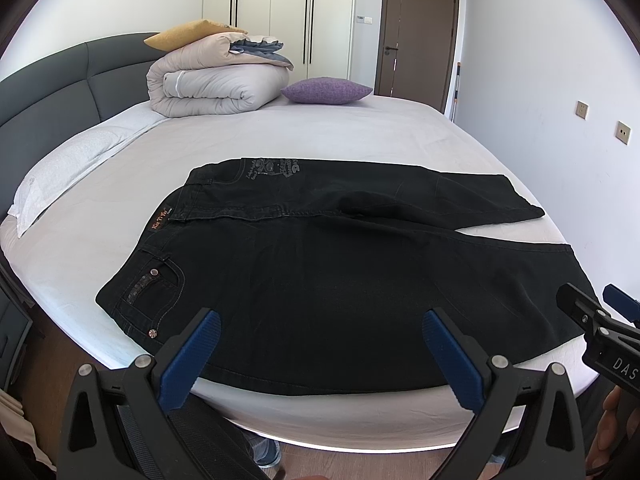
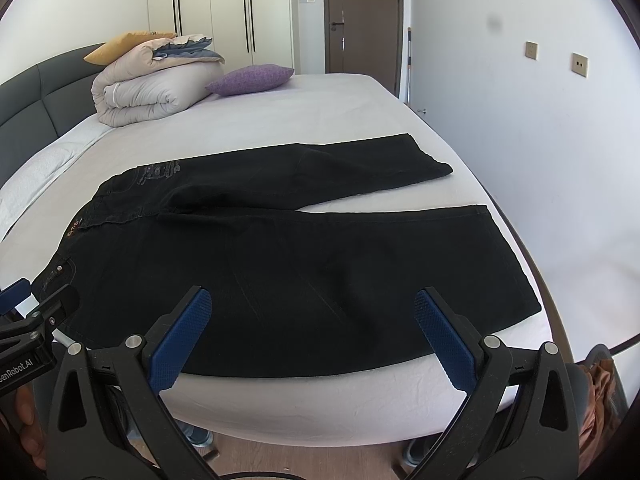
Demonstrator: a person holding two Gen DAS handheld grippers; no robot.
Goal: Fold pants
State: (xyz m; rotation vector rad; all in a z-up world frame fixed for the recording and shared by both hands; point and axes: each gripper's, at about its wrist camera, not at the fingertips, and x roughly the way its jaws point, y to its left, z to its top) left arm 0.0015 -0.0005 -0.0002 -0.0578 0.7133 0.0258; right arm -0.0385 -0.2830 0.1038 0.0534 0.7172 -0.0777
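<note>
Black jeans point(image 1: 320, 272) lie flat on the white bed, waist to the left, both legs spread to the right; they also show in the right wrist view point(image 2: 300, 264). The near leg reaches the bed's front edge. My left gripper point(image 1: 320, 332) is open and empty, held above the near edge by the hip and thigh. My right gripper point(image 2: 312, 312) is open and empty, above the near leg. Each gripper shows at the edge of the other's view: the right one point(image 1: 600, 320), the left one point(image 2: 36, 312).
The bed point(image 1: 360, 140) has a grey headboard point(image 1: 60, 92) on the left. A rolled duvet point(image 1: 216, 84), a yellow pillow point(image 1: 188, 34) and a purple cushion point(image 1: 326, 90) lie at the far end. A wall runs along the right; wardrobe and door stand behind.
</note>
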